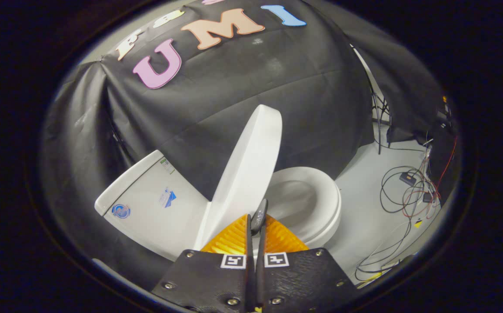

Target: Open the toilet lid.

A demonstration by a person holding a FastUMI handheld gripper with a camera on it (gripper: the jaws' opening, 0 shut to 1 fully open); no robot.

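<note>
Raised toilet lid (249,165) stands just ahead of the tool (256,226) (fingers together, holding nothing).

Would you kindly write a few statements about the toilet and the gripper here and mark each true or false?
1. The toilet lid is raised well off the seat. True.
2. The gripper has its fingers spread wide apart. False: the orange fingers are nearly together, with a thin dark tab at their tips.
3. The tank sits beyond the lid, against the black cloth. True.
4. Cables lie on the floor beside the toilet. True.
5. The seat is lifted together with the lid. False: the seat rests down on the bowl.
</note>
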